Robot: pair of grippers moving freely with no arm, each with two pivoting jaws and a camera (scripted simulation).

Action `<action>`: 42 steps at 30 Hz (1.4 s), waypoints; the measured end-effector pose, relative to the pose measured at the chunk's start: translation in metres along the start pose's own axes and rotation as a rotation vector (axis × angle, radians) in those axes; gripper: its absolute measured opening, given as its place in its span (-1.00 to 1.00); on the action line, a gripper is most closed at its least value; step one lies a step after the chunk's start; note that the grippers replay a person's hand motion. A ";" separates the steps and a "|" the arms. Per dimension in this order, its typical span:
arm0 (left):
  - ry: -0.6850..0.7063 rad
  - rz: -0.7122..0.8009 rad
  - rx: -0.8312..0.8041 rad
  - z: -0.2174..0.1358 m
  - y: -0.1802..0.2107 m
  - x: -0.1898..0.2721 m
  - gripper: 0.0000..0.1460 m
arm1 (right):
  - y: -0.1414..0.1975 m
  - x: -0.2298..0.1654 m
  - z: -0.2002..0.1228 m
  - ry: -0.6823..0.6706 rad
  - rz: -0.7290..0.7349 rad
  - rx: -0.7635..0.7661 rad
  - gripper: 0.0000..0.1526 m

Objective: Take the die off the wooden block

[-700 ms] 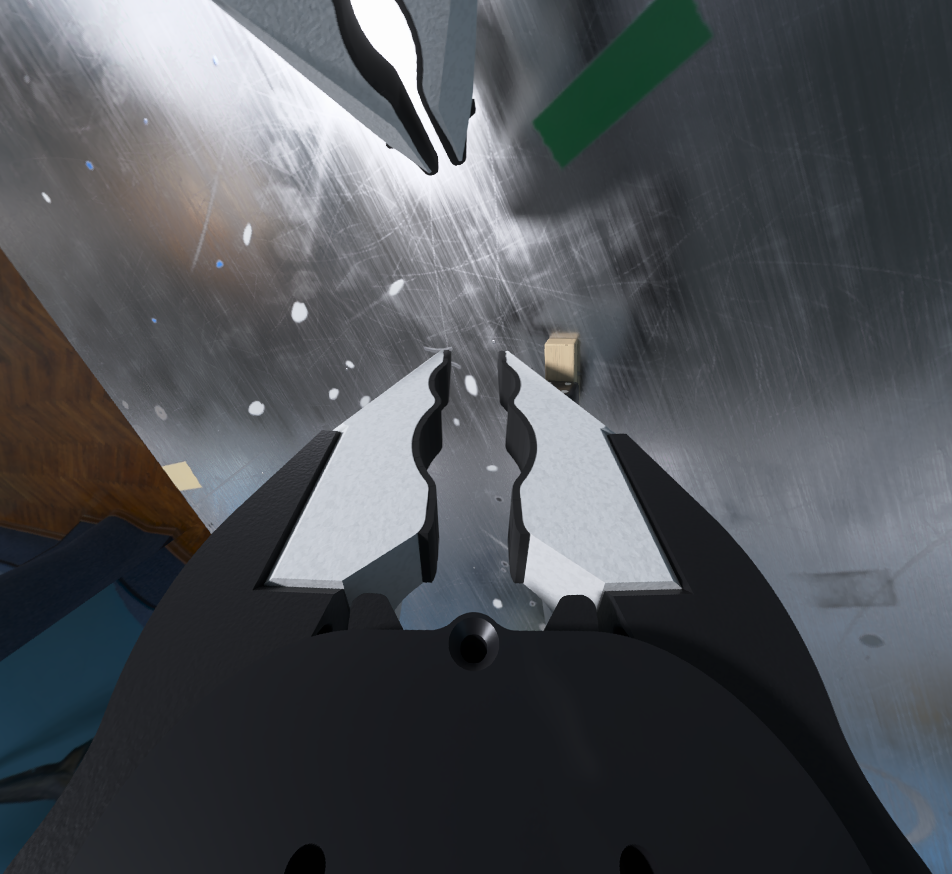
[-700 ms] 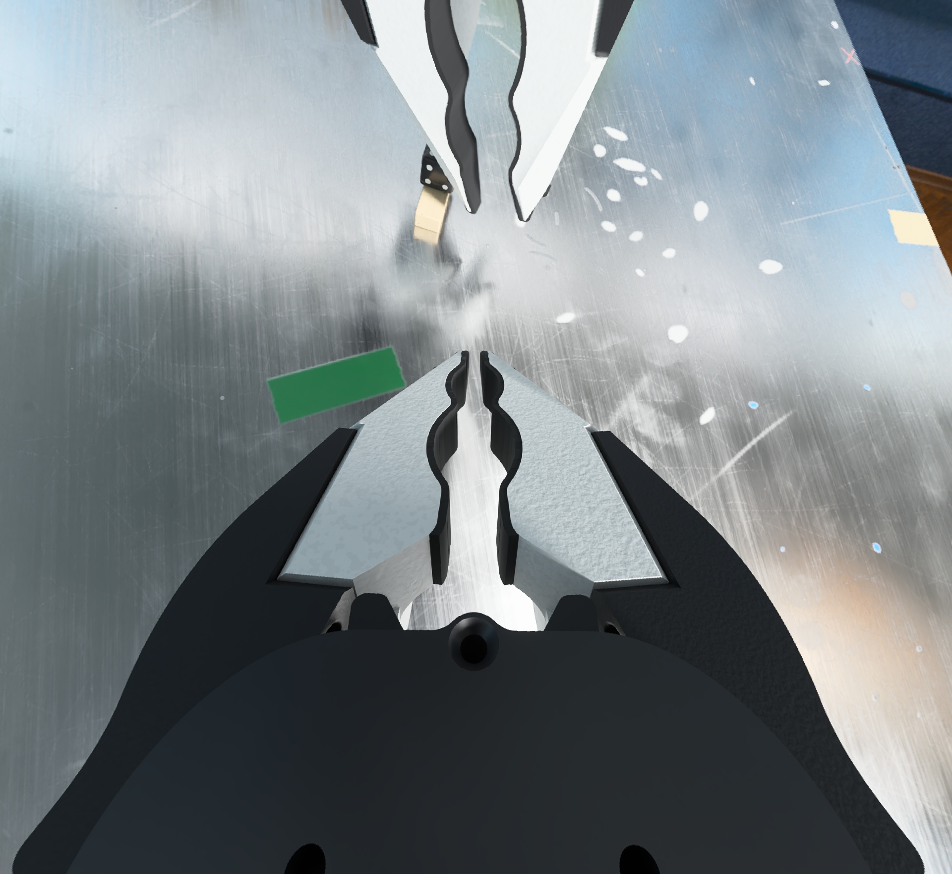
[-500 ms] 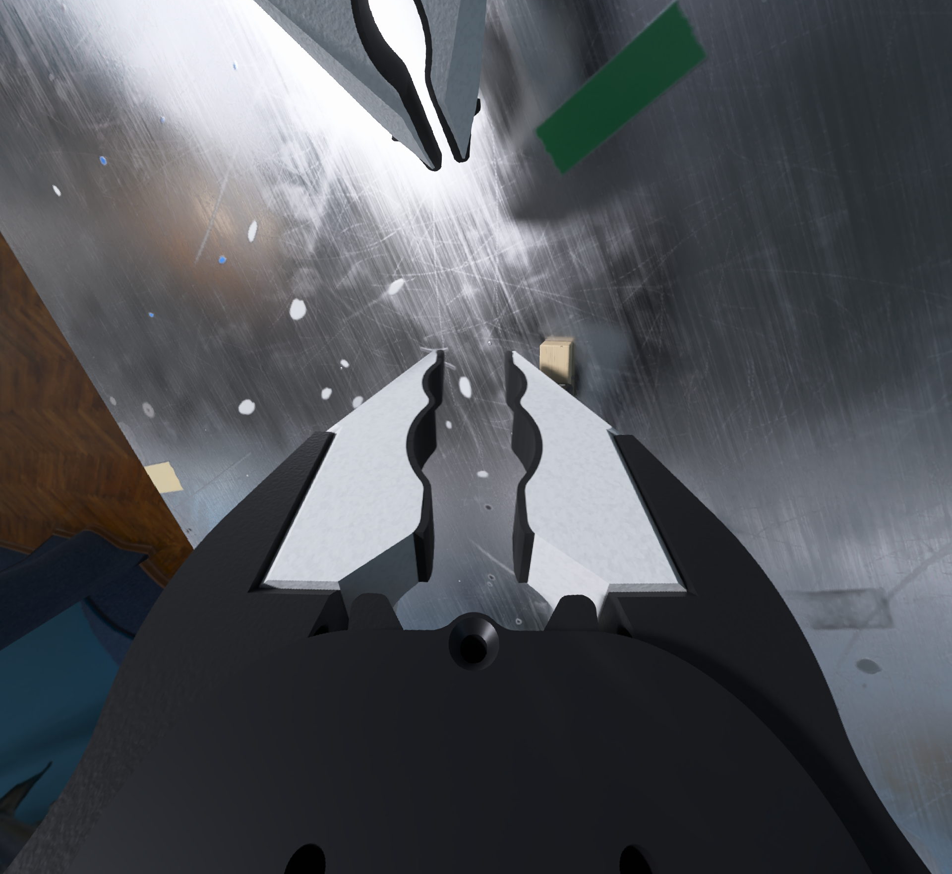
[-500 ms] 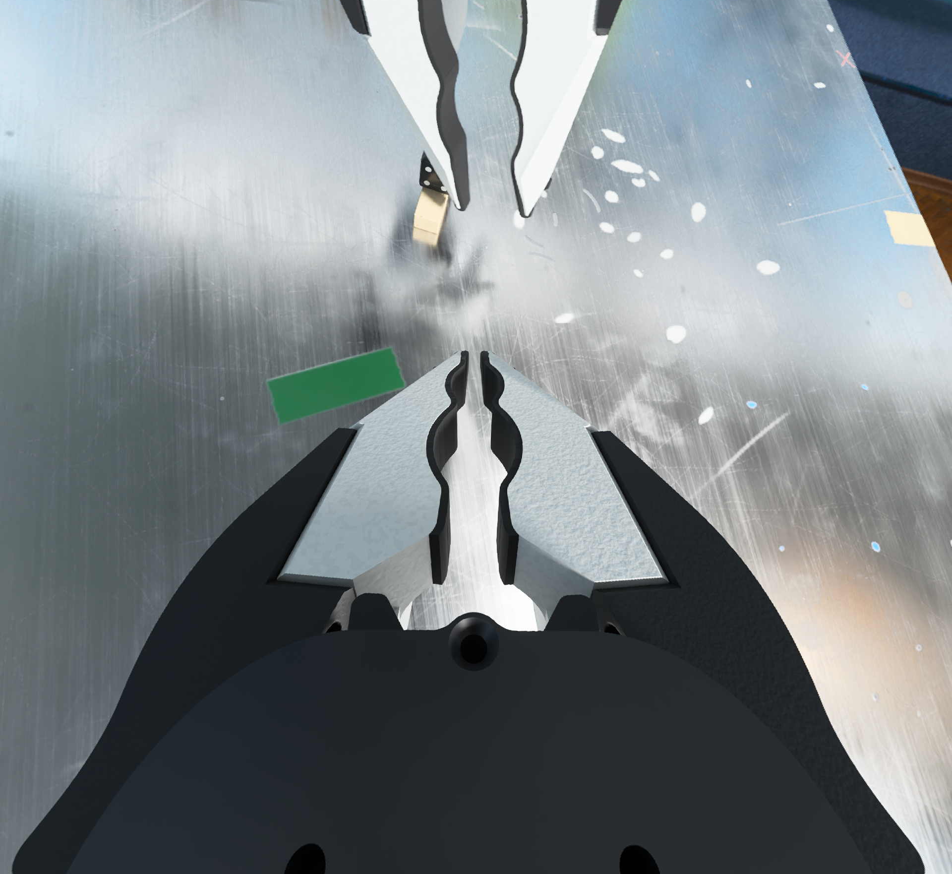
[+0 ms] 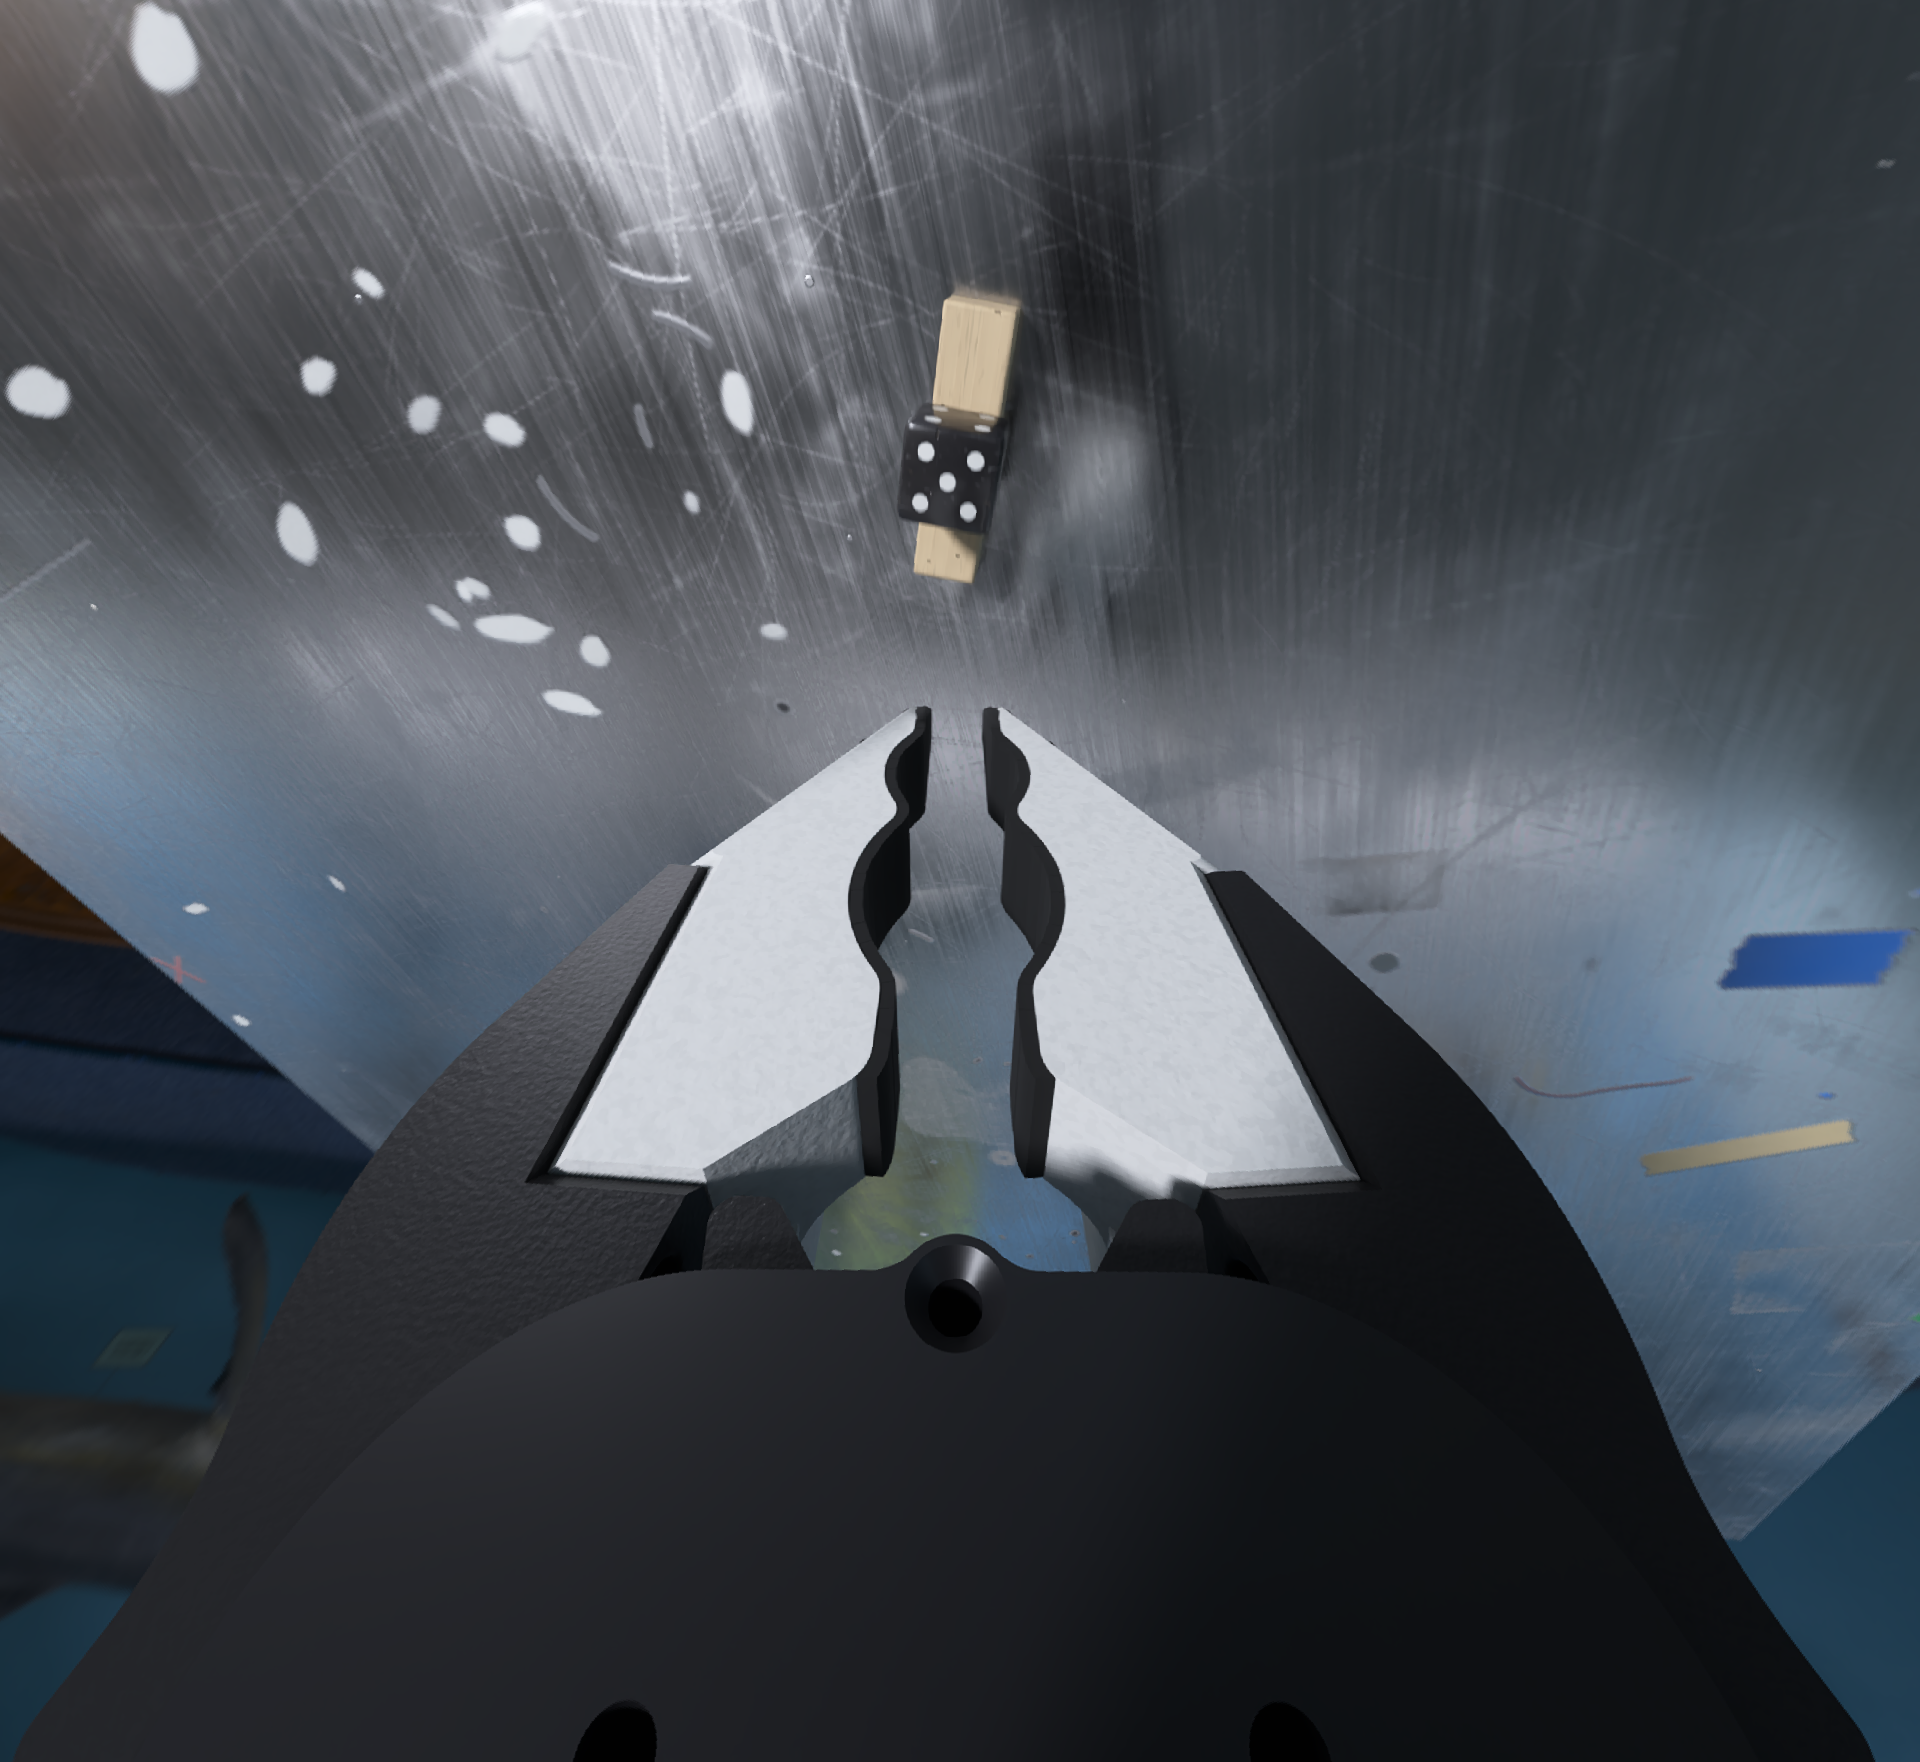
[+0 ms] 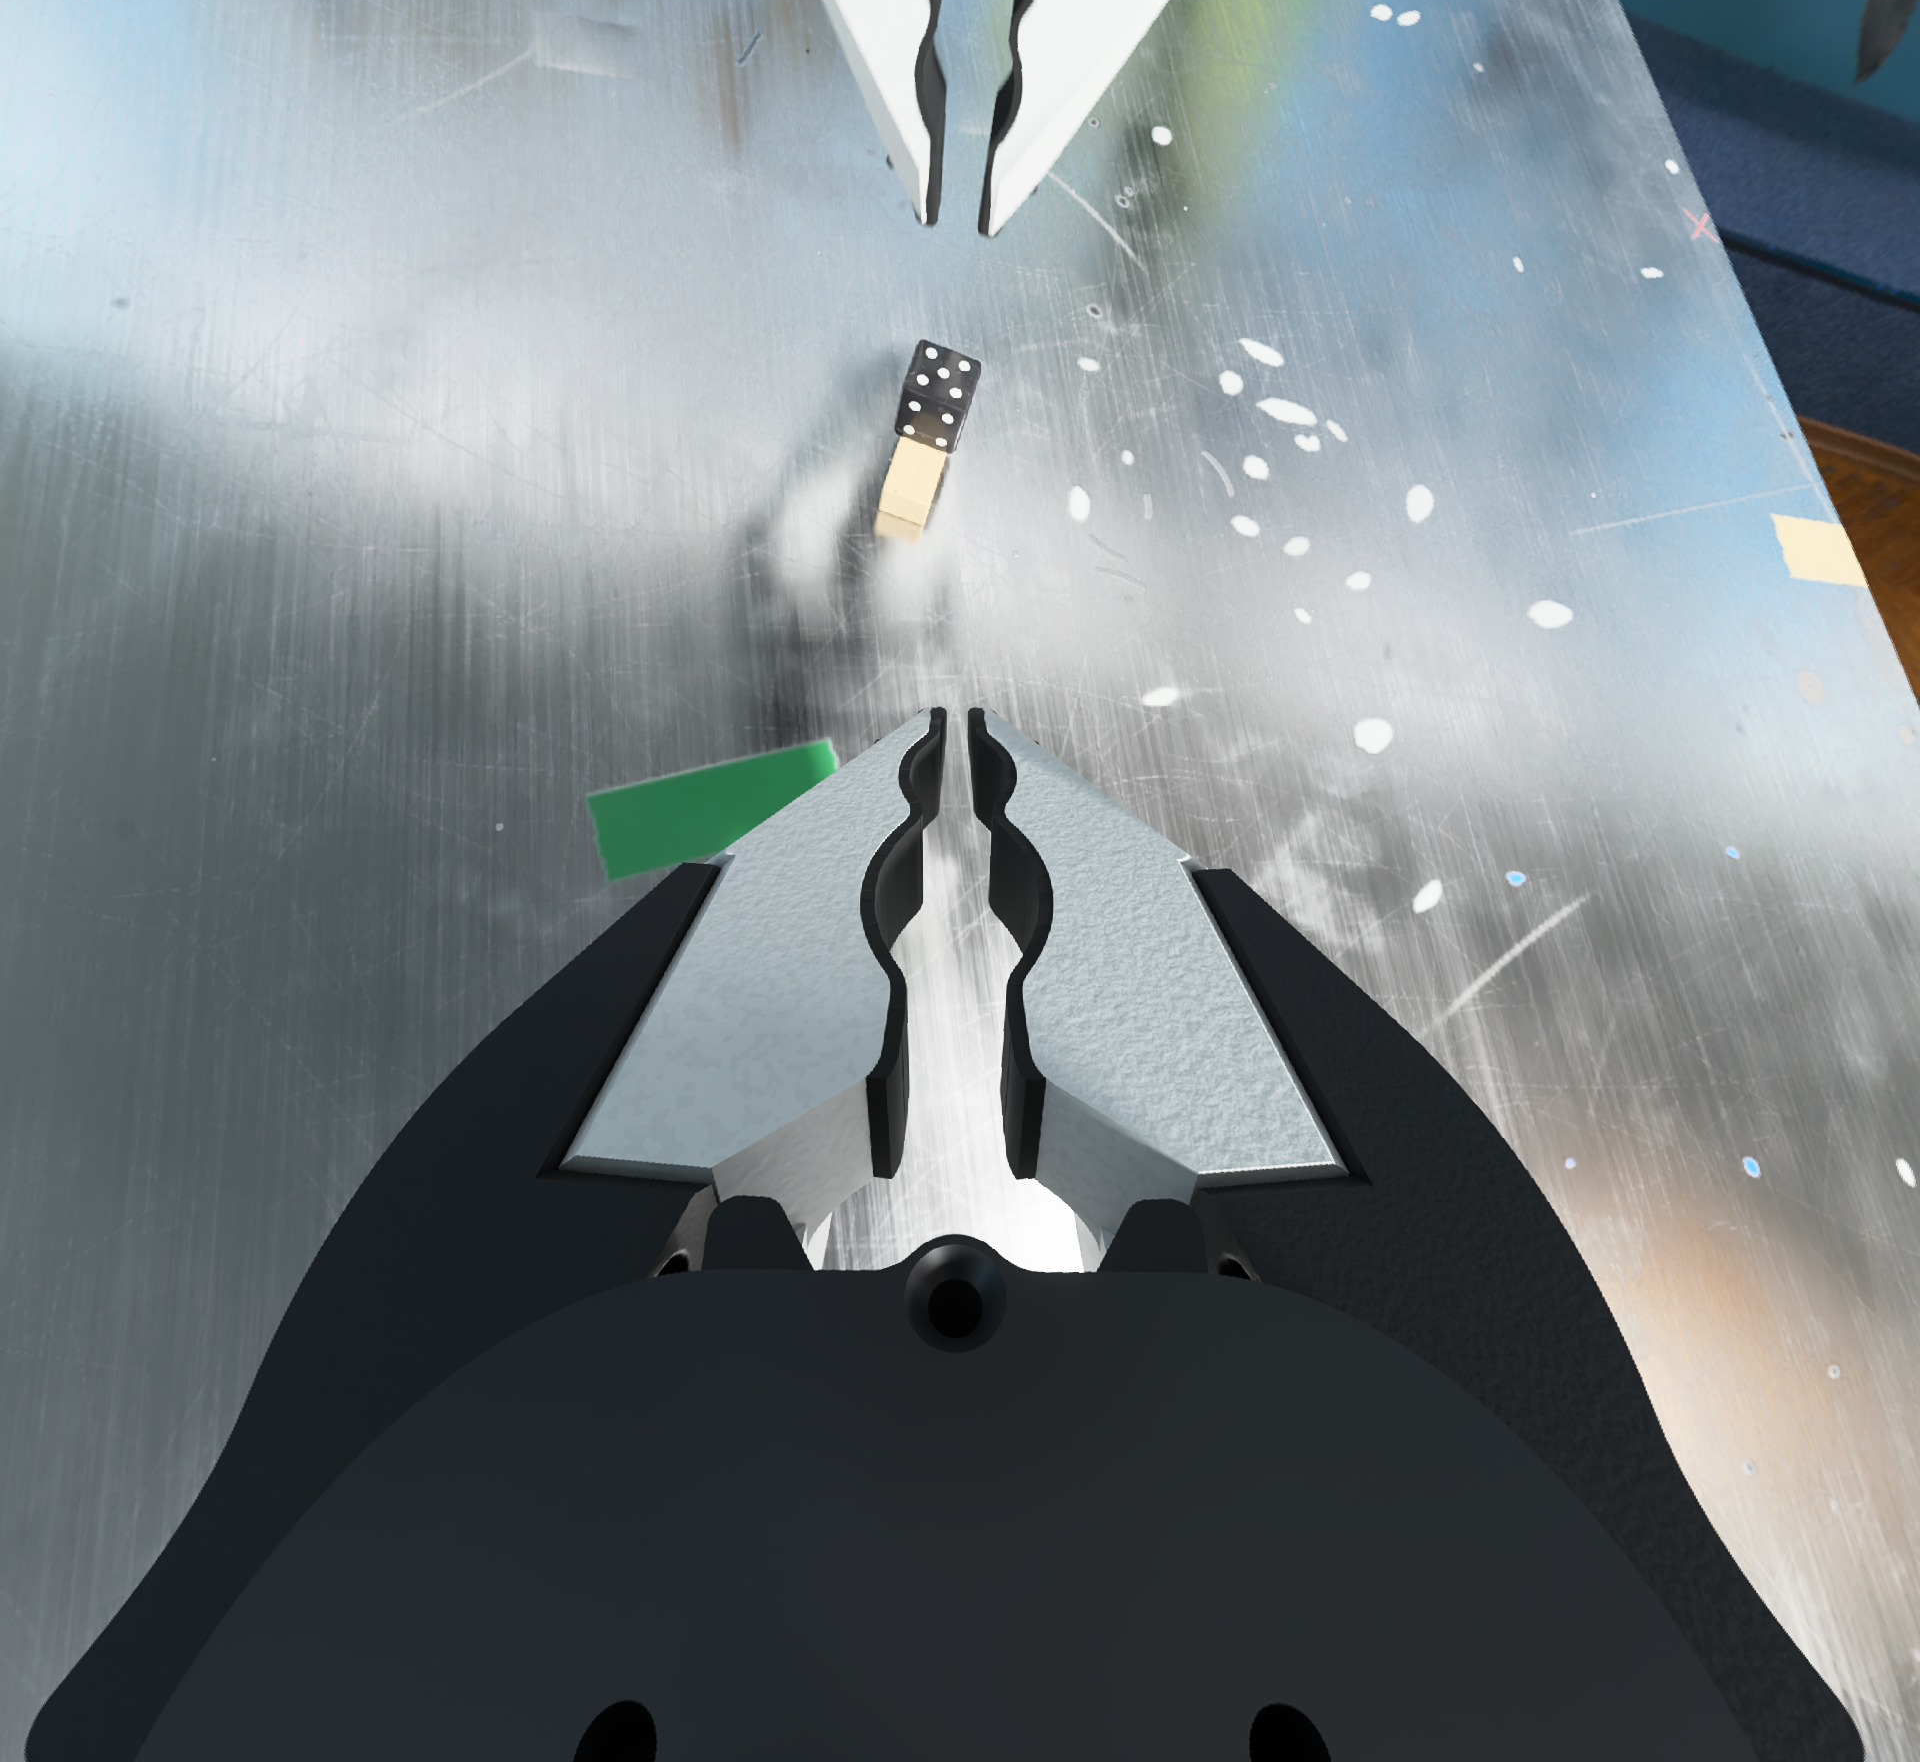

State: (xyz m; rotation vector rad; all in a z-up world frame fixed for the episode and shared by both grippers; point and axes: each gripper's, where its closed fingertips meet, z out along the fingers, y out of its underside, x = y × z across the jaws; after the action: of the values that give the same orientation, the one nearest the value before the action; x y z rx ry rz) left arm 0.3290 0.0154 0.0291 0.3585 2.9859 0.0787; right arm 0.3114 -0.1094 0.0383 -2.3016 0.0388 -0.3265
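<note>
A black die (image 5: 948,484) with white pips sits on a pale wooden block (image 5: 977,356) on the scratched metal table (image 5: 1455,465). My left gripper (image 5: 956,715) is empty, its jaws a narrow gap apart, short of the die and pointing at it. In the right wrist view the die (image 6: 938,398) and block (image 6: 911,491) lie between my two grippers. My right gripper (image 6: 956,713) is shut and empty, nearer than the block. The left gripper (image 6: 958,226) points back from the far side.
Green tape (image 6: 707,819) lies left of my right fingers. Blue tape (image 5: 1813,959) and tan tape (image 5: 1745,1146) lie at the right. White paint spots (image 5: 509,626) dot the metal. The table edge (image 6: 1766,382) runs along the right.
My left gripper has drawn back from the block and its jaws have narrowed. The die and block now show in full. My right gripper has stayed shut and has also backed off a little.
</note>
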 end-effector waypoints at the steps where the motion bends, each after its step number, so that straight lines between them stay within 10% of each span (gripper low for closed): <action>1: -0.013 0.005 -0.026 0.004 -0.002 0.000 -0.83 | 0.000 0.000 -0.001 0.002 0.000 0.002 -0.95; 11: 0.023 0.006 0.034 0.004 -0.027 -0.003 -0.47 | 0.001 -0.001 -0.002 0.004 -0.008 0.004 -0.95; 22: 0.005 0.101 0.114 0.007 -0.039 -0.009 -0.78 | -0.003 0.002 -0.006 0.022 -0.004 0.031 -0.95; 33: -0.135 -0.597 0.997 -0.059 -0.033 -0.049 -0.78 | -0.041 0.034 -0.008 0.207 0.201 0.152 -0.94; 42: -0.319 -0.599 1.277 -0.087 -0.023 -0.049 -0.78 | -0.087 0.040 0.012 0.206 0.404 0.293 -0.94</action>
State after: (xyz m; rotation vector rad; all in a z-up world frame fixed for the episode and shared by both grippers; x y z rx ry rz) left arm 0.3592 -0.0217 0.1195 -0.4045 2.2650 -1.7260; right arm 0.3463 -0.0464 0.1022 -1.9078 0.5177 -0.3327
